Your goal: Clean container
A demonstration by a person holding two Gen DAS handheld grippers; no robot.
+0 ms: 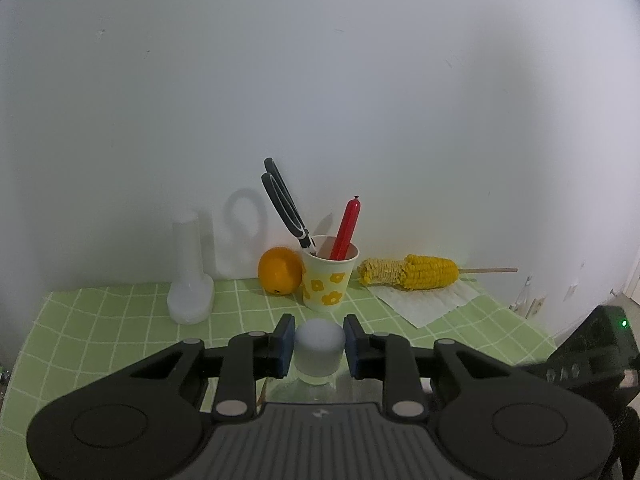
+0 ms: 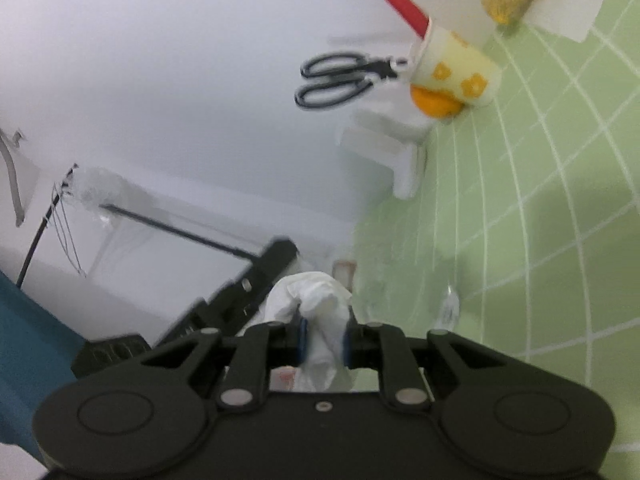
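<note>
My left gripper [image 1: 319, 344] is shut on the frosted white cap of a clear bottle [image 1: 320, 350], whose transparent shoulder shows just below the fingers. My right gripper [image 2: 323, 340] is shut on a crumpled white tissue [image 2: 320, 312] and is rolled sideways, so the table looks tilted. Part of the left gripper's black body [image 2: 240, 292] shows just beyond the tissue. The bottle's lower body is hidden in both views.
On the green checked tablecloth [image 1: 120, 320] by the white wall stand a white plastic bottle [image 1: 190, 280], an orange [image 1: 279, 270], a yellow-flowered paper cup [image 1: 328, 280] holding scissors [image 1: 284, 208] and a red stick [image 1: 346, 232], and a half-eaten corn cob [image 1: 412, 272] on a napkin [image 1: 432, 300].
</note>
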